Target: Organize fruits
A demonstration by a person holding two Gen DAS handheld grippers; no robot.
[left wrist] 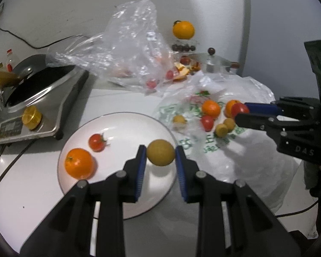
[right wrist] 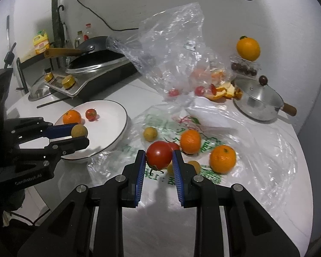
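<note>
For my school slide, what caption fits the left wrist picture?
Left gripper holding a yellow-green fruit over a white plate.

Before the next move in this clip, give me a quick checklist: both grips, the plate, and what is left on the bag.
1. Left gripper shut on the yellow-green fruit: ok, pads on both sides.
2. Right gripper shut on the large tomato: ok.
3. Yellow-green fruit over the white plate: ok; whether it touches the plate, cannot tell.
4. Free room on the plate beside the orange and small tomato: ok.
5. Large tomato over the plate: not ok, it hangs over the printed bag.
6. Bag cleared of fruit: not ok, oranges and small fruits remain.
</note>
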